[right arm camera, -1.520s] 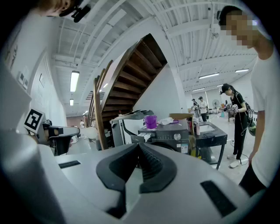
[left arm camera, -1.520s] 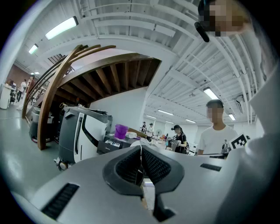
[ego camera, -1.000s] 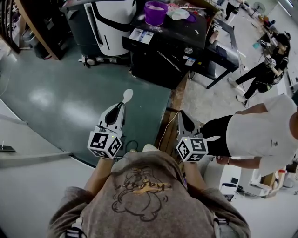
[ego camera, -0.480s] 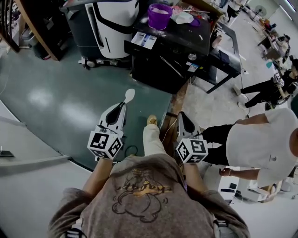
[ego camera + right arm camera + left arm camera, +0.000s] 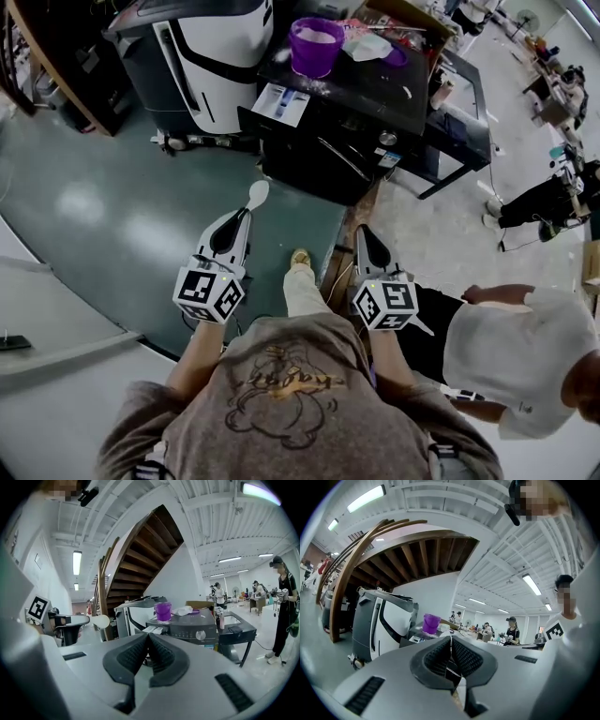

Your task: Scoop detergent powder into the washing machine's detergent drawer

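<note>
A green floor (image 5: 103, 206) is seen underfoot. A large white-and-black unit (image 5: 216, 52) is parked on it at the upper left. A black bench (image 5: 466, 117) is set further right. A person in a white shirt (image 5: 511, 342) is seen at the lower right. A wooden staircase (image 5: 140, 564) is shown behind.

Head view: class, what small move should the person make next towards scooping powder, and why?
Probably a step closer to the washing machine. The left gripper is shut on the white spoon, but the purple bucket of powder and the pulled-out drawer lie well ahead across the floor, seemingly out of reach from here.
</note>
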Motion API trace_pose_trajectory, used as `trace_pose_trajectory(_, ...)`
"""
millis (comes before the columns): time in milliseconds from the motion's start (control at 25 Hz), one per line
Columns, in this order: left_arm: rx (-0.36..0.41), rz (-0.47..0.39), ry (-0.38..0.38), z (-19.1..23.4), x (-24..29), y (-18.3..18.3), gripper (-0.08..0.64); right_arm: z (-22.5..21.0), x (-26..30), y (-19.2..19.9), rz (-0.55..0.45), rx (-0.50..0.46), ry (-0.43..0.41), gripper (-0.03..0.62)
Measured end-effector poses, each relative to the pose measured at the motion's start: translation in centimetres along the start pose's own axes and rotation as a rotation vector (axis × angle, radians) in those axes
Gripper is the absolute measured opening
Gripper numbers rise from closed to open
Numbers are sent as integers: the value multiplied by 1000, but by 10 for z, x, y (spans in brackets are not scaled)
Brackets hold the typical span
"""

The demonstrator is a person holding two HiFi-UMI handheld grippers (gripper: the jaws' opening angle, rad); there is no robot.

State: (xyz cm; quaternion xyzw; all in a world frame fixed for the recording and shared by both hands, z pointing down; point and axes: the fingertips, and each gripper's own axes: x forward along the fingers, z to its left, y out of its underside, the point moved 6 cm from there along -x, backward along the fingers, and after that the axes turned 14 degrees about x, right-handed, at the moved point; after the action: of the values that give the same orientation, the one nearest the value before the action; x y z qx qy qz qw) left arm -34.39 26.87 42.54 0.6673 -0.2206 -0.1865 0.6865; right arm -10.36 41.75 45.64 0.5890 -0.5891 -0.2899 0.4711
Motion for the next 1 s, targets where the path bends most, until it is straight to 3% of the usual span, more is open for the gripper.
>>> trace_pose_trajectory(520,9,15,-62,47,146,-31,23,-62,136,-76,26,10,-52,2)
trace_pose_trajectory(1000,26,-3,-145,80,234,-50,23,-103,230,-123,42,-3,-120,2)
